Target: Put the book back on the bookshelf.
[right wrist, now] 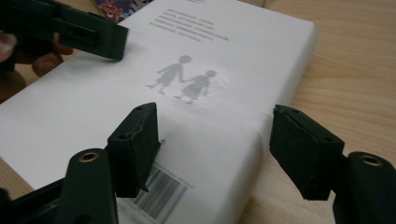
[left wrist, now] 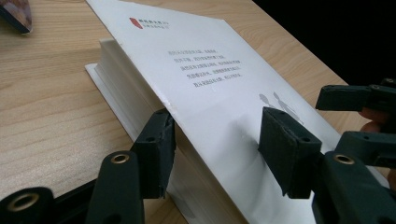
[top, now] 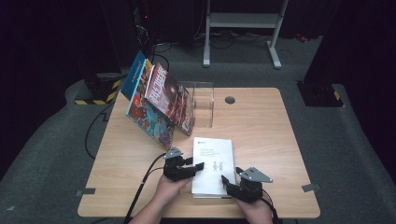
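A white book (top: pixel 214 156) lies flat on the wooden table (top: pixel 261 135) near its front edge. Grey text and two small figures are printed on its cover (left wrist: pixel 201 60). My left gripper (top: pixel 196 165) is open at the book's left edge. In the left gripper view (left wrist: pixel 219 140) one jaw sits under the overhanging cover beside the page block and the other rests above the cover. My right gripper (top: pixel 232 176) is open at the near right corner. In the right gripper view (right wrist: pixel 217 140) it straddles the book (right wrist: pixel 210 42): one jaw over the cover near a barcode, the other off its side.
Several colourful books (top: pixel 159 100) lean against a clear acrylic stand (top: pixel 203 105) at the back left. A grey round grommet (top: pixel 229 100) sits near the table's far edge. A white desk frame (top: pixel 243 28) stands on the floor behind.
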Tool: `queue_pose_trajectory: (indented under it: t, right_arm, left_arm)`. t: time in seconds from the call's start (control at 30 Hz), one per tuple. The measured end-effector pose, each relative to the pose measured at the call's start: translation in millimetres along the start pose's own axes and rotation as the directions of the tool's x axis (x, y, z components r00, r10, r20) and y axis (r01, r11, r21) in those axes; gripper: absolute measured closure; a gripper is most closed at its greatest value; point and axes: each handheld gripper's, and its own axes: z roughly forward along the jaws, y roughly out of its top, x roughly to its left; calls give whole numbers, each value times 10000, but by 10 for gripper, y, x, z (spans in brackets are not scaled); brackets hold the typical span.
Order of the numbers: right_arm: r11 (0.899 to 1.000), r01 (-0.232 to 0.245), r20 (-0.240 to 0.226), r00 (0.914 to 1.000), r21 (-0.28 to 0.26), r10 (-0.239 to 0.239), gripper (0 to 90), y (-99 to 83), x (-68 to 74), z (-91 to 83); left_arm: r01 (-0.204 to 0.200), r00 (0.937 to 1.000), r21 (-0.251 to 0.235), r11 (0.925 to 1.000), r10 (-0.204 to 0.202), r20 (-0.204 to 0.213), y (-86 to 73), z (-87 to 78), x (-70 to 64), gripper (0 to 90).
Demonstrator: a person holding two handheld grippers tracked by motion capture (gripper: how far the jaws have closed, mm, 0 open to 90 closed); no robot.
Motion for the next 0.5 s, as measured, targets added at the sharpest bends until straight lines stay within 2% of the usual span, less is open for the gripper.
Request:
queue_pose_trajectory:
  t: [0.03,0.07,0.17,0.27,0.43,0.5]
  right_arm:
    - [9998,-168,-47,9998,46,168,299,-5,-25,-3]
    - [9981,-592,-190,9980,141,595,277,-16,-59,5]
    - [9964,-809,-403,9958,239,818,250,-20,-81,28]
    - [9894,-1375,-1002,9848,475,1417,251,-18,-93,65]
    - [9921,-1200,-788,9893,374,1226,253,-25,-63,59]
    - [9919,-1232,-877,9882,324,1256,250,-19,-76,51]
  left_arm:
    - [11,10000,-24,10000,-11,-12,-4,3,-3,463]
    - [21,10000,-25,10000,-21,-38,-8,6,-4,459]
    - [115,9998,-74,9999,-116,-134,-30,12,-6,458]
    - [197,9998,-449,9988,-201,-85,-31,7,-33,461]
    - [353,9993,-446,9984,-356,-59,-28,34,-20,478]
    - [663,9975,-762,9949,-643,281,-2,22,-17,493]
